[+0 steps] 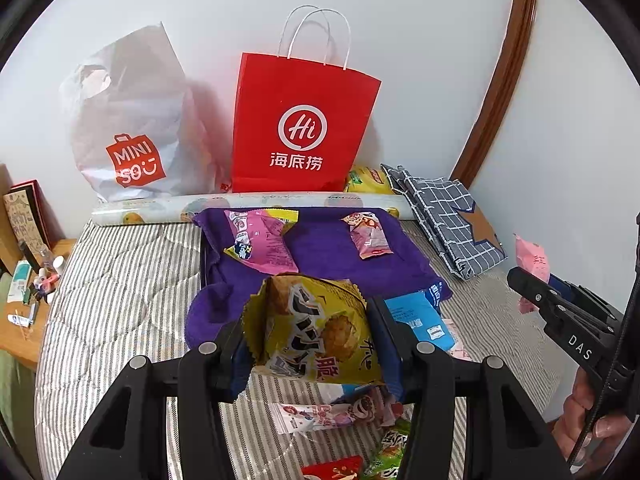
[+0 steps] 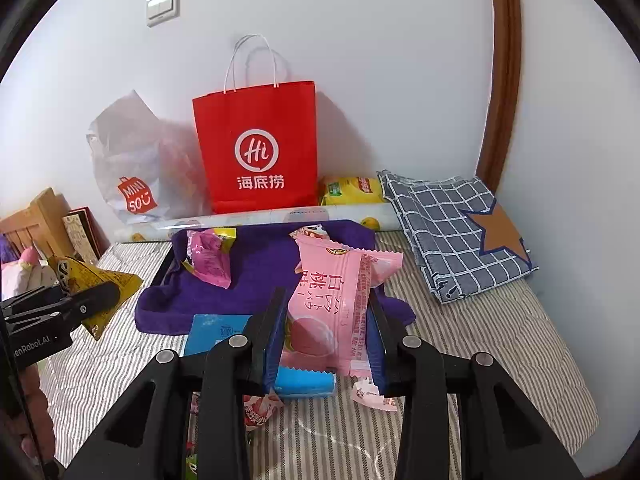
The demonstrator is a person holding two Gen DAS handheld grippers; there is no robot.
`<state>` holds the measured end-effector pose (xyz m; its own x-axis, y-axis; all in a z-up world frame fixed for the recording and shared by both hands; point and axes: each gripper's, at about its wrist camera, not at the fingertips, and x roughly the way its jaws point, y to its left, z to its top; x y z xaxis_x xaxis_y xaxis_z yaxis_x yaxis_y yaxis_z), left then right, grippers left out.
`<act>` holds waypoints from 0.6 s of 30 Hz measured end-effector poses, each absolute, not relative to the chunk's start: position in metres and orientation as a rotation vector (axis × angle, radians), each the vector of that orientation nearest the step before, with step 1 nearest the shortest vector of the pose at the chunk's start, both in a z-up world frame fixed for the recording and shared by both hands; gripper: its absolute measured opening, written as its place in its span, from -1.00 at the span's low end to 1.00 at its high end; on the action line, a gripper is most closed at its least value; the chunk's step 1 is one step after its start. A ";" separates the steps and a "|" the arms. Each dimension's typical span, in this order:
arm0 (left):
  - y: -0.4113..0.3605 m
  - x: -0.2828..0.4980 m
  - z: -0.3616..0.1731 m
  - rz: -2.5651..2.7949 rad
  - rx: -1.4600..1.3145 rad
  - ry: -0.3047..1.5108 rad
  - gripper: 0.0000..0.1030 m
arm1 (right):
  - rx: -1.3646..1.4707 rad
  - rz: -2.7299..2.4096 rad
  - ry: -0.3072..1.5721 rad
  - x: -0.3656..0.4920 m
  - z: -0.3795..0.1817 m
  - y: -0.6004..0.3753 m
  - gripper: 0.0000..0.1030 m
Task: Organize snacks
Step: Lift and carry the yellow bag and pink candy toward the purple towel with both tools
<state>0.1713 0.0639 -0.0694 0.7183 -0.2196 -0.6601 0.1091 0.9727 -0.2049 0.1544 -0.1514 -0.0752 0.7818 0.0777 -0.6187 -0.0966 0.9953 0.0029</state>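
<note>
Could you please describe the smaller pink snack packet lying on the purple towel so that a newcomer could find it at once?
Start at the red paper bag against the wall; the purple towel lies in front of it. The small pink packet lies alone at its back right, shorter than the pink and yellow packet to its left.

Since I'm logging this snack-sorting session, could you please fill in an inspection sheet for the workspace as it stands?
Surface: striped quilt with a purple towel spread over a dark tray.
Job's things: two pink packets lie on the towel, larger and smaller; a blue packet at the towel's near edge; more packets below the grippers.
Clutter: red paper bag, white plastic bag, checked cloth, patterned roll, yellow pack.
Grippers: left gripper shut on a yellow snack bag; right gripper shut on a pink snack packet.
Cables: one dark cord beside the right gripper.
Surroundings: white wall, wooden frame, light switch, side table with toiletries.
</note>
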 end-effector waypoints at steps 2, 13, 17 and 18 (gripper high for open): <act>0.064 0.173 -0.071 -0.183 -0.157 0.750 -0.03 | -0.030 0.093 0.667 0.156 -0.076 -0.151 -0.30; 0.065 0.181 -0.075 -0.184 -0.155 0.754 -0.03 | -0.028 0.088 0.678 0.168 -0.081 -0.153 -0.30; 0.064 0.186 -0.076 -0.180 -0.153 0.756 -0.03 | -0.023 0.089 0.679 0.173 -0.082 -0.155 -0.30; 0.064 0.186 -0.077 -0.179 -0.152 0.756 -0.03 | -0.023 0.089 0.678 0.174 -0.082 -0.155 -0.30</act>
<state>0.1863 0.0643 -0.0765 0.7137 -0.2155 -0.6665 0.1063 0.9738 -0.2010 0.1740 -0.1551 -0.0822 0.7750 0.0748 -0.6275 -0.0900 0.9959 0.0075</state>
